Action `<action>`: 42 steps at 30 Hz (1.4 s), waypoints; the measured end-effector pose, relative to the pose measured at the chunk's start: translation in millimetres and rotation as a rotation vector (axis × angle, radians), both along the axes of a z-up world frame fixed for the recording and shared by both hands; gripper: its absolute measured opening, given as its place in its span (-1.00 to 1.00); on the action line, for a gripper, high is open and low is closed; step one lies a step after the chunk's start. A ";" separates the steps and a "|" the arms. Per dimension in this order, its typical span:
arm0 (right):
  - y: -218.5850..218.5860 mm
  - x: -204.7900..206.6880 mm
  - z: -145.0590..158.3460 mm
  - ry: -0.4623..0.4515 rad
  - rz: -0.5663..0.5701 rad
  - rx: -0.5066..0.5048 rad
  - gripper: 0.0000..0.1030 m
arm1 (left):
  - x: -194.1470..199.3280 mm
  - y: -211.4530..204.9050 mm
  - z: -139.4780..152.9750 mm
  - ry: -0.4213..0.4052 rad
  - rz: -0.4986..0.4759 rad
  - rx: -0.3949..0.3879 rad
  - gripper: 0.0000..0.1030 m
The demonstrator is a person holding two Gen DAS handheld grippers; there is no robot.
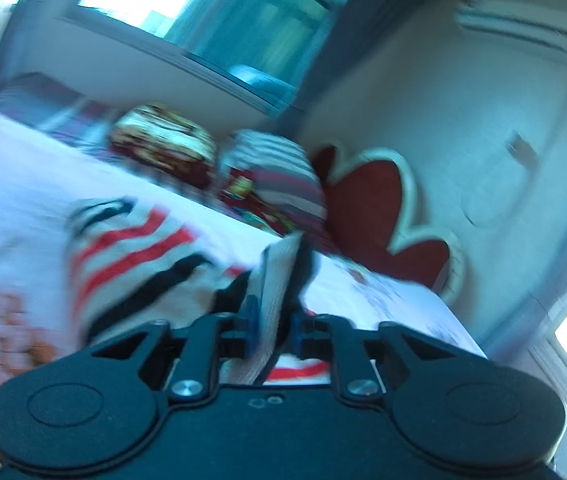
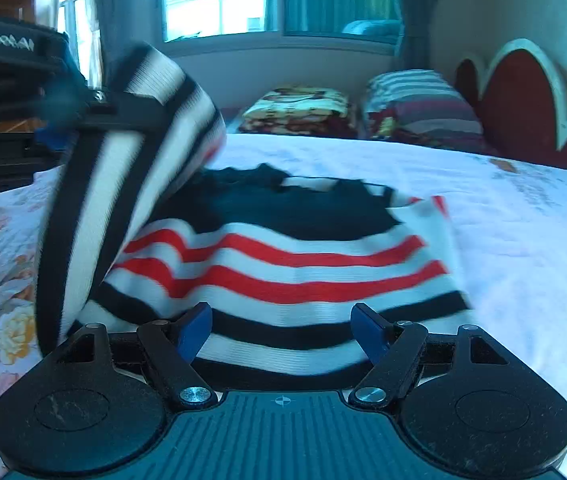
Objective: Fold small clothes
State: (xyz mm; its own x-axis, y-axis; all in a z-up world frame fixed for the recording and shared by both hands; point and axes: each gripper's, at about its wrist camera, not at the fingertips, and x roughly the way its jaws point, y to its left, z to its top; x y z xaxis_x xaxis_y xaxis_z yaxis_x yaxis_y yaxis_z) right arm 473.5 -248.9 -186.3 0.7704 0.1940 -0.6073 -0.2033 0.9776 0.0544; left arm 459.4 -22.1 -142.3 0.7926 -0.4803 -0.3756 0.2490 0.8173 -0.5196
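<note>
The left hand-held gripper point(image 1: 273, 330) is clamped on a fold of the striped garment point(image 1: 139, 264), its blue pads point(image 1: 250, 320) pressed against a pale band of cloth that stands up between them at the lower middle of the left wrist view; that picture is tilted and smeared by blur. In the right wrist view the same left hand-held gripper point(image 2: 57, 128) shows at the upper left of the frame, with one side of the striped garment point(image 2: 283, 268) lifted from the bed point(image 2: 523, 240) in a tall curl of black and white stripes. The rest of the garment lies flat on the bed's white sheet in the middle of the frame, red, white and black stripes nearest the camera and a dark panel behind them. The right hand-held gripper point(image 2: 281, 330) sits at the lower middle of its view with its jaws spread wide; its blue pads point(image 2: 193, 332) stand on either side of the garment's near edge, and whether they touch the cloth cannot be told. A floral print covers the bedding at the left edge. At the far side of the bed, upper right of centre, lie a patterned pillow point(image 2: 299, 110) and a striped pillow point(image 2: 423, 106) beside a red headboard point(image 2: 523, 92) with a pale scalloped rim. No container shows in either view.
</note>
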 end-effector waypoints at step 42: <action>-18.6 76.8 28.5 0.170 0.167 0.448 -0.60 | 58.8 29.7 -62.3 0.270 0.170 0.174 0.19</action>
State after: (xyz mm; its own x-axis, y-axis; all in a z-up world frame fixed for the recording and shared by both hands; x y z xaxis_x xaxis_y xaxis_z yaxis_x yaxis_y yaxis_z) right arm 550.3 -267.5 -157.8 0.6041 0.5765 -0.5502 -0.3068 0.8055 0.5070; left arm 518.3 7.6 -204.6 0.7167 -0.2601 -0.6470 -0.0257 0.9174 -0.3972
